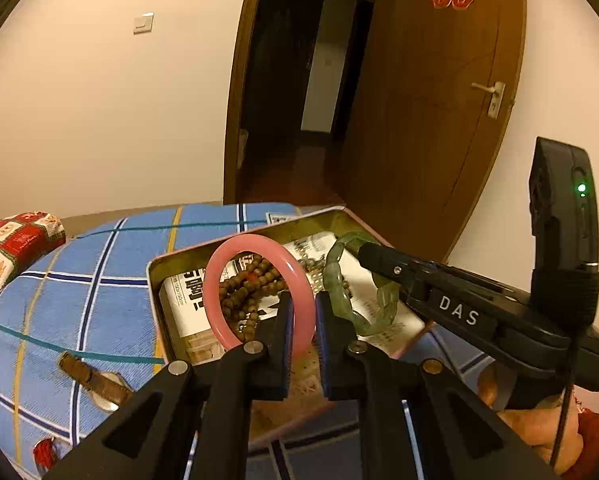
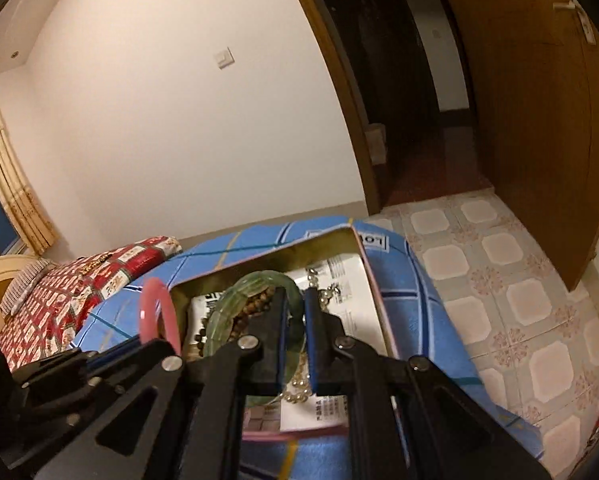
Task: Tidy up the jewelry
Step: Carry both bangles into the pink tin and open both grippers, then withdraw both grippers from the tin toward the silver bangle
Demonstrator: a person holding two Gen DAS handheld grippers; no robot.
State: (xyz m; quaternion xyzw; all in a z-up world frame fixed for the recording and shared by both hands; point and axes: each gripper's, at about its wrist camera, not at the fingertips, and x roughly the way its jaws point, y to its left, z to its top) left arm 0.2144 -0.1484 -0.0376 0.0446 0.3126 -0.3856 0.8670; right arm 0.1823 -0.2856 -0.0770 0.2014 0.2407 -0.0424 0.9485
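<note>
While my left gripper (image 1: 302, 312) was clamped nearly shut on the lower rim of the pink bangle (image 1: 259, 292), the ring stood upright above the open tin box (image 1: 219, 246), and my worry was plain: the hold was on a thin, smooth, curved edge, so I judged a small twist of my wrist could have let it pivot between the pads or slip out. A drop from there would have landed on the wooden bead strand (image 1: 249, 286) and the printed paper (image 1: 183, 304) in the box, or glanced off the metal wall and rolled across the blue checked bedspread (image 1: 79, 264). A hard bangle like that could chip, I reckoned.

My right gripper (image 2: 295, 322) was closed just as tightly on the green jade bangle (image 2: 255, 284), which also hung over the box, with the pearl string (image 2: 299, 394) lying under it. From the left wrist view the two bangles were near each other, pink to the left and green to the right. If I brought my hands closer, I thought the rings could knock together, or one gripper could strike the other's load.

A brown-strapped wristwatch (image 1: 95, 380) lay on the bedspread left of the box, not yet put away. A red patterned pillow (image 1: 15, 248) sat well beyond it.
</note>
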